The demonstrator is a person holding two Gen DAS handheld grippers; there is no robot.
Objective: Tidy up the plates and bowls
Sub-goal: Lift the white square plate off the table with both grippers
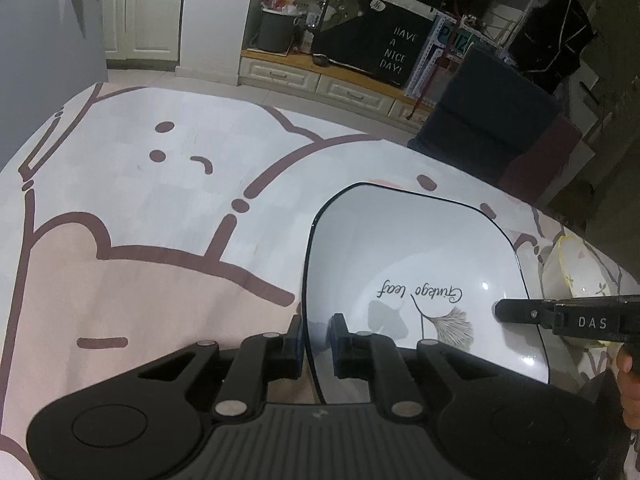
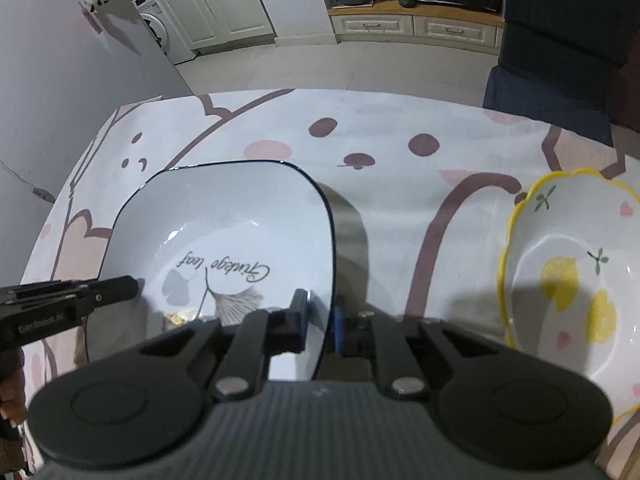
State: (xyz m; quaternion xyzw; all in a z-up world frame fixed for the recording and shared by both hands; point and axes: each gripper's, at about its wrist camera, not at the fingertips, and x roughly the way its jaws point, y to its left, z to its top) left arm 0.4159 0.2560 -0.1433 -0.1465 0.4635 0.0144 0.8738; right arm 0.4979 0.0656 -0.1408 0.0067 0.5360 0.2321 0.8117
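— Kitchen cabinets behind, and a cartoon-print cloth over the counter [image 1: 140,208]. Where's the plate?

— The square white plate [image 1: 420,264] sits toward the counter's right side, clamped from both sides. The left gripper [image 1: 318,344] has its fingers nearly closed on the plate's left rim, one above and one below. The right gripper [image 2: 320,324] pinches the opposite rim the same way.

— So which hand is nearer?

— Neither; the plate spans straight across between them, its inside facing up and empty apart from the printed leaf.

— And the bowl?

— The yellow-rimmed bowl [image 2: 568,280] stands just beside the plate, further toward the right edge, nothing in it. Probably the plate goes under or beside it next.
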